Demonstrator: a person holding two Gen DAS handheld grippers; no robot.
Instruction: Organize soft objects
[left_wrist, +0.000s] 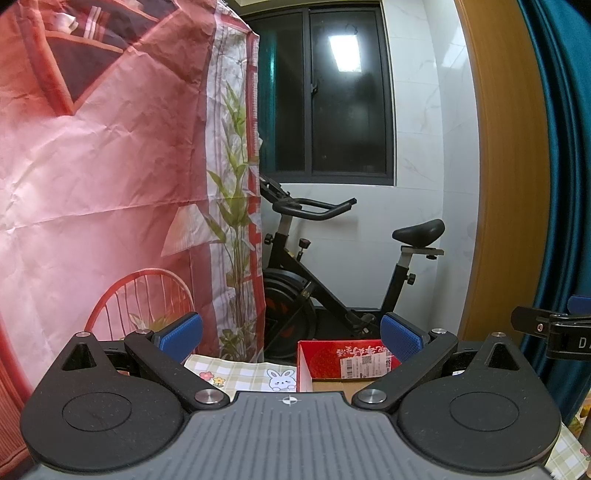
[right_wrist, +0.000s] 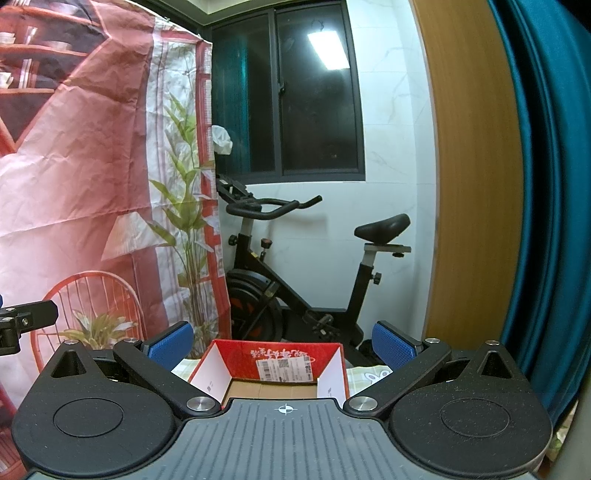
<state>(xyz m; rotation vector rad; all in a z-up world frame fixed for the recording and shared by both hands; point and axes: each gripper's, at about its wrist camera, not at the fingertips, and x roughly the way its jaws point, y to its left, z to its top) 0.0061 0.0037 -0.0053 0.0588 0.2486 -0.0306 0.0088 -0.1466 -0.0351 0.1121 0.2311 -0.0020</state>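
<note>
My left gripper (left_wrist: 290, 338) is open, its blue pads wide apart with nothing between them. My right gripper (right_wrist: 282, 341) is open too and holds nothing. A red cardboard box (right_wrist: 280, 363) with an open top and a white shipping label stands just beyond the right gripper's fingers; it also shows to the right of centre in the left wrist view as the red box (left_wrist: 343, 363). The box rests on a checked tablecloth (left_wrist: 240, 373) printed with a rabbit and flowers. No soft object is visible in either view. The right gripper's tip (left_wrist: 550, 330) shows at the far right of the left view.
A pink printed backdrop cloth (left_wrist: 110, 184) hangs on the left. A black exercise bike (left_wrist: 332, 280) stands behind the table below a dark window (left_wrist: 325, 99). A wooden panel (right_wrist: 472, 184) and a teal curtain (right_wrist: 554, 184) fill the right side.
</note>
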